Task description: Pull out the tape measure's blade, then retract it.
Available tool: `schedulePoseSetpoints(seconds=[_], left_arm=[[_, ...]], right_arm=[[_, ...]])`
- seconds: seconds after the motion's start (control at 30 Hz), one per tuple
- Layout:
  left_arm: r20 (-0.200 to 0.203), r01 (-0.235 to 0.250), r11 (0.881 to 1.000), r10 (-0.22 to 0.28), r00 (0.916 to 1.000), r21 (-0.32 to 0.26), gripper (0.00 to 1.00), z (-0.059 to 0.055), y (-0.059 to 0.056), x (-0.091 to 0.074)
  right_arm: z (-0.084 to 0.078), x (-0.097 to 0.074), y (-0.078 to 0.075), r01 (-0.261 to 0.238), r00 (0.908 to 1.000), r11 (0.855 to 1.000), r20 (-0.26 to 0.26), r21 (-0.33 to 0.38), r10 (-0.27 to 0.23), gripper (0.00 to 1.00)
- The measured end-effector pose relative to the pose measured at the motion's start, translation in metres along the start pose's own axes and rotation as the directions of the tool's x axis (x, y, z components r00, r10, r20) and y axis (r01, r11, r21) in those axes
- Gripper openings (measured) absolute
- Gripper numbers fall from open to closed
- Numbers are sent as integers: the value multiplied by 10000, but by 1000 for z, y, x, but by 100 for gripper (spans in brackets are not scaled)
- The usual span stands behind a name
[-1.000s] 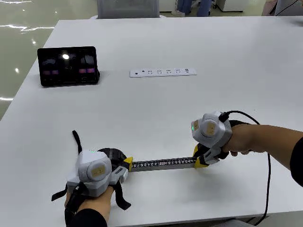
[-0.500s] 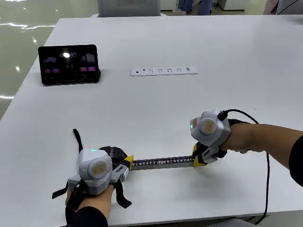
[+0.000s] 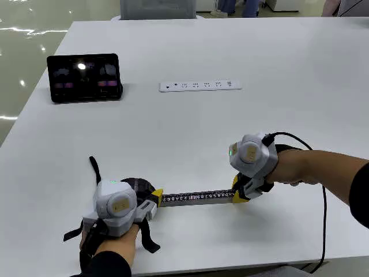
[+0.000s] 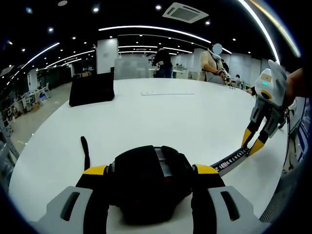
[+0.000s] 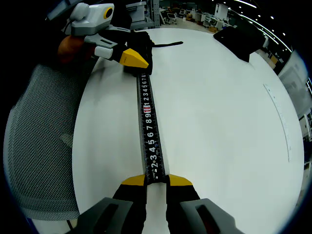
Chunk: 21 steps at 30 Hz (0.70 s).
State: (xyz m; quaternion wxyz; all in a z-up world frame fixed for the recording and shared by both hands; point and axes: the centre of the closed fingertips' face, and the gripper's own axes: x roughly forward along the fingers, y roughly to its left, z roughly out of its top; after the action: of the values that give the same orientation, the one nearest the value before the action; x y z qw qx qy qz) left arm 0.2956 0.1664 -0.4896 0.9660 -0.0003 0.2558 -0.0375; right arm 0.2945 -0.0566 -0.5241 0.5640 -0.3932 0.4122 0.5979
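The black tape measure case point(image 4: 151, 178) sits on the white table point(image 3: 196, 133), clamped between the yellow-tipped jaws of my left gripper point(image 3: 154, 199). In the head view the case point(image 3: 137, 187) lies near the front left edge. Its blade point(image 3: 196, 197) runs flat along the table to my right gripper point(image 3: 237, 196), which is shut on the blade's free end. The right gripper view shows the numbered blade point(image 5: 149, 126) stretching from my right gripper point(image 5: 156, 181) up to the case point(image 5: 141, 48). In the left gripper view the blade point(image 4: 233, 158) leads to the other gripper point(image 4: 256, 141).
A black tablet point(image 3: 84, 78) stands at the back left and a white power strip point(image 3: 200, 86) lies at mid-table. A black strap point(image 3: 93, 169) trails from the case. A cable point(image 3: 314, 173) runs from the right hand toward the front edge. People stand in the background point(image 4: 214, 61).
The right gripper has moved slightly left toward the case with the blade end, so the exposed blade is a little shorter. The left gripper and case stayed put.
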Motion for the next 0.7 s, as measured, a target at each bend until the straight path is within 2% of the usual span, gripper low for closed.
schedulePoseSetpoints(seconds=[0.13,0.7], left_arm=[[16,-7,10000,7,10000,1,64,0,0,0],[3,8,10000,-8,10000,-3,64,0,-1,0]], right_arm=[[1,1,1,65,10000,9996,2,-262,-65,11],[7,3,-1,-32,10000,9999,25,-111,32,11]])
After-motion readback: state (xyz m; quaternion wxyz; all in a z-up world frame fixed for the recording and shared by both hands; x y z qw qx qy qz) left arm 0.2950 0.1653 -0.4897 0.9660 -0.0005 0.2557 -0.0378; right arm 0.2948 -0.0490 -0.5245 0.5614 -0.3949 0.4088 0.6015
